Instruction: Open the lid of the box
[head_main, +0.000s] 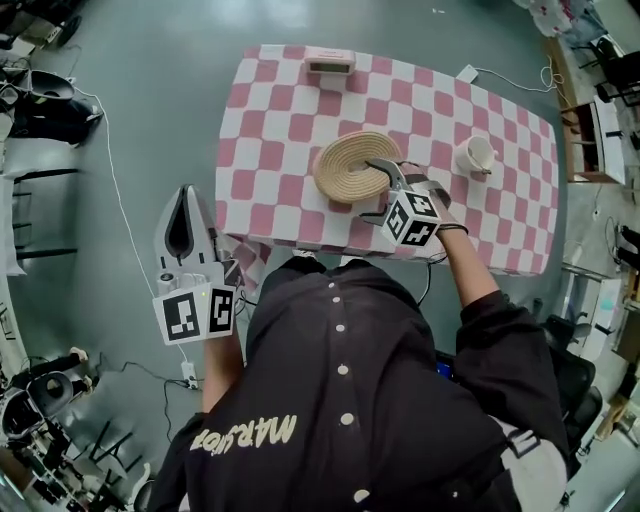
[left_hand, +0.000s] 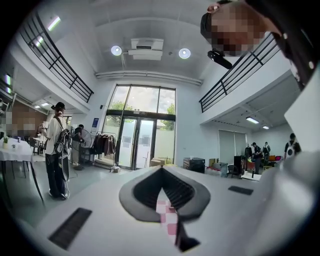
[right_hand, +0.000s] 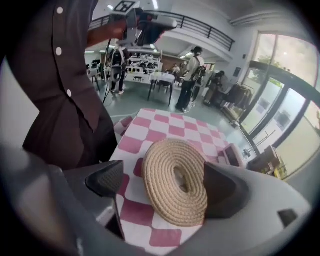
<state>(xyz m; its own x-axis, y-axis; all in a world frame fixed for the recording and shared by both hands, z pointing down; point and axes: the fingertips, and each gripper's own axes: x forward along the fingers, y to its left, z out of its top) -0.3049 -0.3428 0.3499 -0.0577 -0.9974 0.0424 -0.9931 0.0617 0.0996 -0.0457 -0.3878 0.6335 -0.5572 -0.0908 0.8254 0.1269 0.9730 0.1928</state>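
Around woven lid (right_hand: 159, 172), right claw (right_hand: 165, 184) wide open, perhaps touching.

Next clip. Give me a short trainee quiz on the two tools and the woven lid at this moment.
1. True or false: the left tool has its jaws wide apart.
2. Which tool has the woven lid between its jaws? A: left tool. B: right tool. C: neither.
3. Fill in: in the head view, the white cup stands to the lid's ____.
Key: 1 false; 2 B; 3 right.
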